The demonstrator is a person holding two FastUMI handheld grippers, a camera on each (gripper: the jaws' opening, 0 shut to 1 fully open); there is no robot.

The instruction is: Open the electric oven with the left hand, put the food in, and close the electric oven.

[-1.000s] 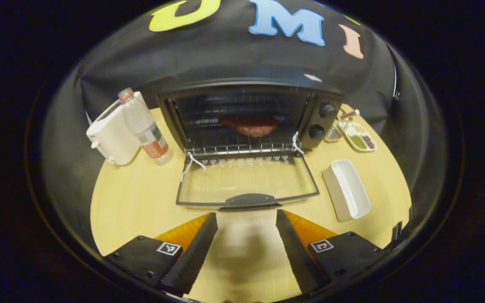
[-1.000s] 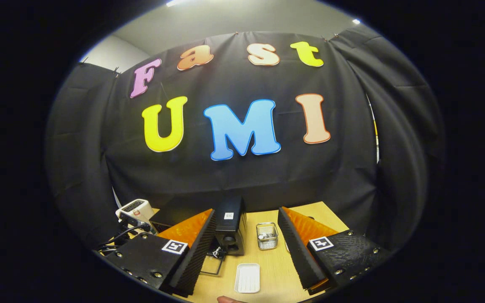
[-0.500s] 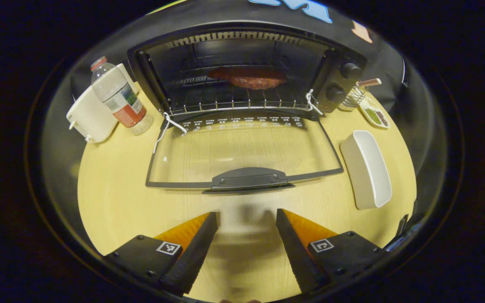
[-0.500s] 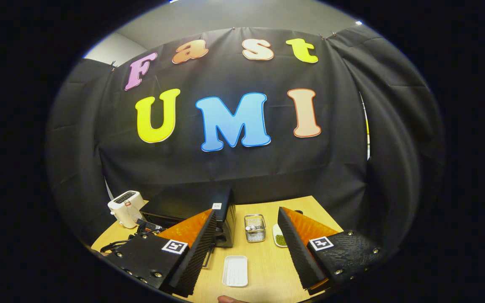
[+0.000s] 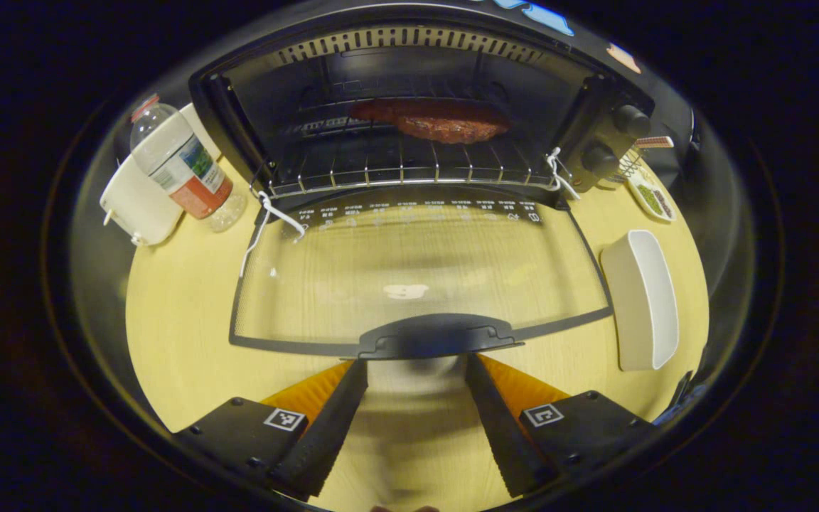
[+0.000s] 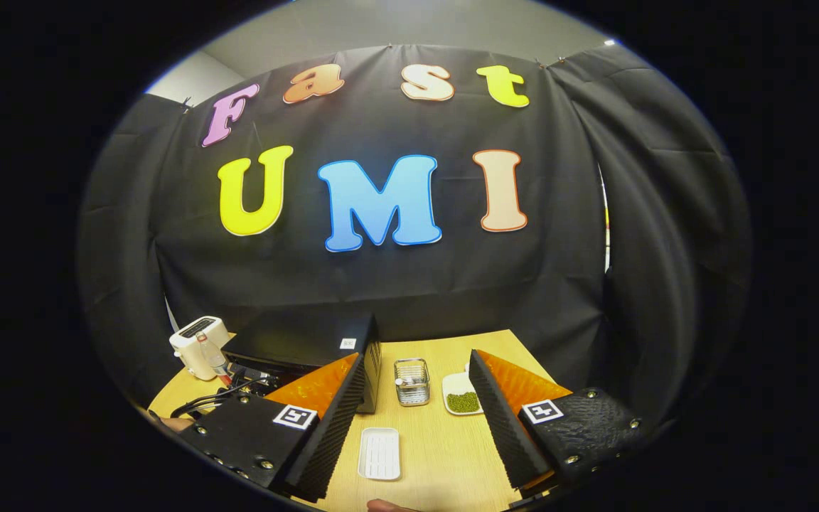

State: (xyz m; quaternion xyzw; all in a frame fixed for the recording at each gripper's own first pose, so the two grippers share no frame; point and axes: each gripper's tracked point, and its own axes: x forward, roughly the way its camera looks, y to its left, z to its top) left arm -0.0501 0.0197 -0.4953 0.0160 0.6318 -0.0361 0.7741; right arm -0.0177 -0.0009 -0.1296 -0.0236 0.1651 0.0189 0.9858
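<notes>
Just ahead of the left gripper, fingers spread and empty: the handle of the electric oven door, folded down flat on the table. Food on the rack inside. Right gripper (also spread, empty) raised level above the white tray.

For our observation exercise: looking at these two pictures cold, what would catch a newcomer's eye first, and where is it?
In the left gripper view, the oven stands wide open, its glass door folded flat onto the table, with a reddish patty on the rack inside. The left gripper is open, just short of the door handle. A bottle stands left of the oven, a white tray lies to its right.
</notes>
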